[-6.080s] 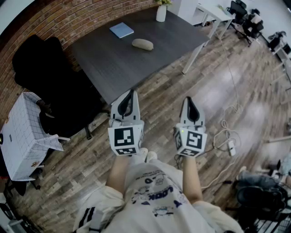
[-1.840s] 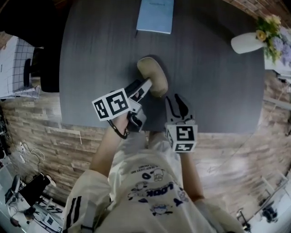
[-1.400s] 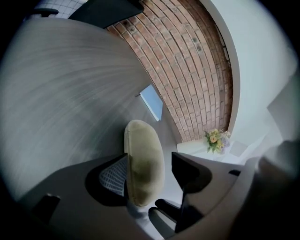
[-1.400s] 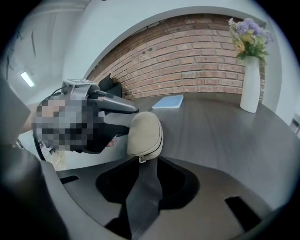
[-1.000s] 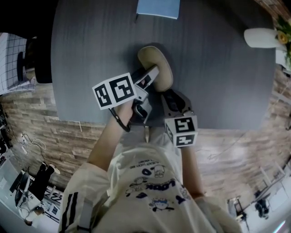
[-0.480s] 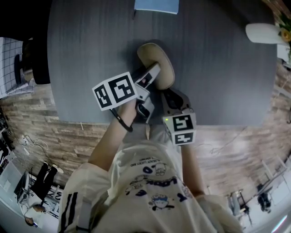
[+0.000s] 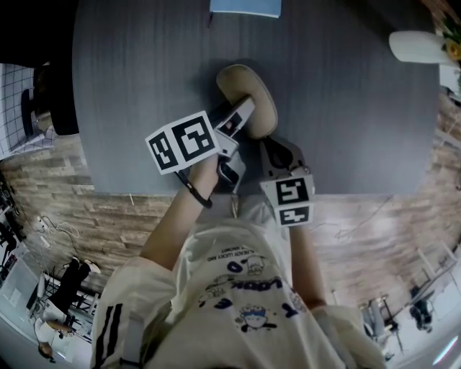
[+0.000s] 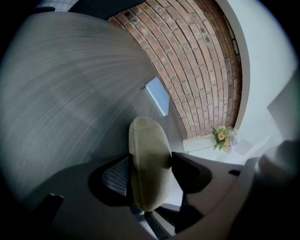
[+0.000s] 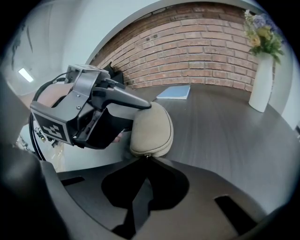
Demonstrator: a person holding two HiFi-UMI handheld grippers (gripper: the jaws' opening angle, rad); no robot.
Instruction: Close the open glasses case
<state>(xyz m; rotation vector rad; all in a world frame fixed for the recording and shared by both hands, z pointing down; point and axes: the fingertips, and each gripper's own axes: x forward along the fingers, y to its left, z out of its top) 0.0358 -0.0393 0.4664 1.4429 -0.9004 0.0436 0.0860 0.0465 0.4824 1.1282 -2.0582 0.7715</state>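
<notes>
A beige zip-up glasses case [image 7: 248, 90] lies on the dark grey table [image 7: 144, 86]. My left gripper [image 7: 241, 119] is shut on its near half, with one jaw on each long side of the case [image 8: 147, 159]. My right gripper [image 7: 270, 144] points down at the case's near end. Its jaws have just been closing and now meet on the small zipper pull [image 9: 146, 157] at the bottom edge of the case [image 9: 152, 126]. The left gripper's upper finger [image 9: 136, 104] rests on the case's top.
A light blue notebook [image 7: 245, 7] lies at the far side of the table. A white vase [image 7: 418, 47] of flowers stands at the far right. A brick wall [image 9: 197, 56] runs behind the table. The table's near edge [image 7: 216, 193] lies just under the grippers.
The right gripper's jaws have come together at the near end of the case. The left gripper has kept its hold and neither hand has shifted.
</notes>
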